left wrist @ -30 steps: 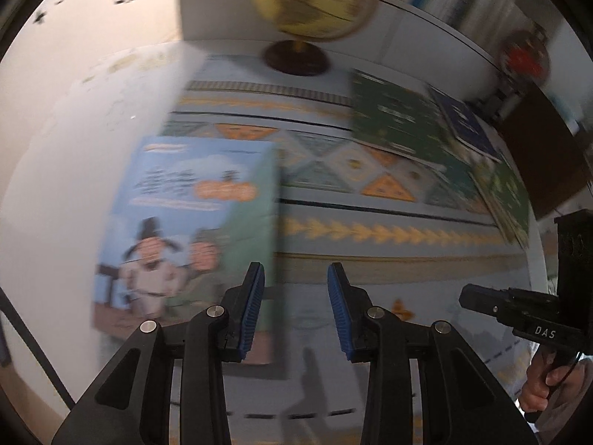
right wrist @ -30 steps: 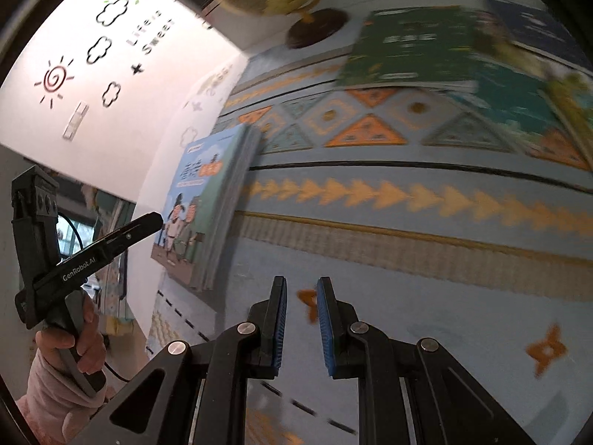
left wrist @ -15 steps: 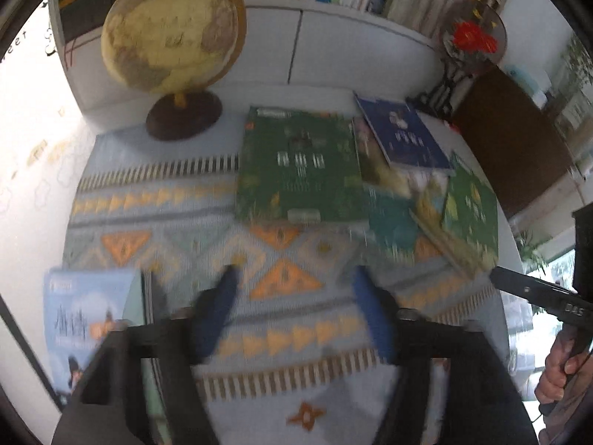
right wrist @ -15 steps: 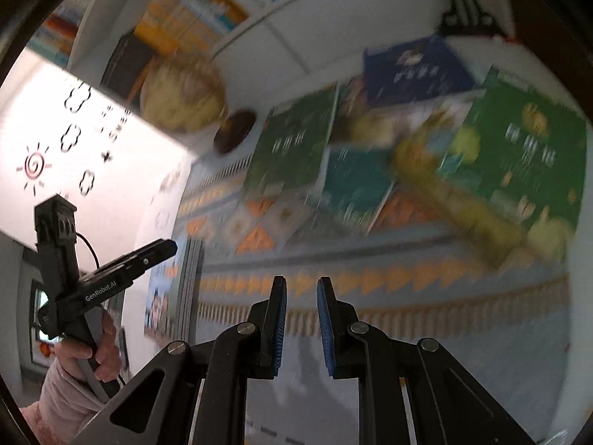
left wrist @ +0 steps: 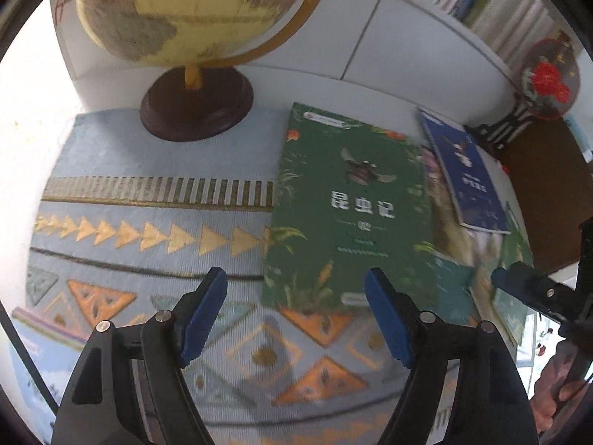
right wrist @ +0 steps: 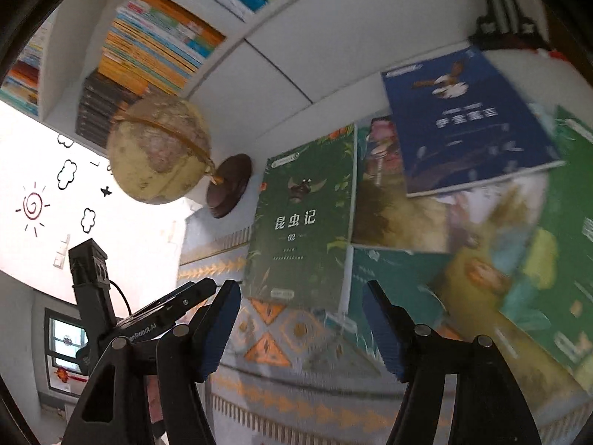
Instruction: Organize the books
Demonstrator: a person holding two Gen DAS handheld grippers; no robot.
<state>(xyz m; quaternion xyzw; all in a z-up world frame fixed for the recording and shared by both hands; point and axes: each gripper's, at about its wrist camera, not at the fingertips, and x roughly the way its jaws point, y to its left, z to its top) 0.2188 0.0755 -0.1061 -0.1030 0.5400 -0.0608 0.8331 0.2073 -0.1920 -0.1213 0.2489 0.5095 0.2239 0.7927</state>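
Note:
A green book [left wrist: 348, 207] with white characters lies flat on the patterned mat [left wrist: 148, 222], right of the globe. Overlapping it on the right are a dark blue book [left wrist: 463, 170], a teal book [right wrist: 393, 278] and another green book [right wrist: 570, 204]. A light blue book [left wrist: 33, 352] lies at the mat's lower left. My left gripper [left wrist: 294, 278] hangs open over the green book's near edge, with nothing between its fingers. My right gripper [right wrist: 301, 289] hovers near the same green book [right wrist: 300, 218]; its jaws are opening and hold nothing.
A globe [left wrist: 192, 11] on a dark round base [left wrist: 196, 111] stands at the mat's far edge, close to the green book. A white bookshelf [right wrist: 155, 44] full of books rises behind. A dark stand with a red ornament [left wrist: 548, 78] sits at the far right.
Both views have swung away from the light blue book toward the scattered books on the right. Both grippers' jaws have gone from nearly shut to wide apart.

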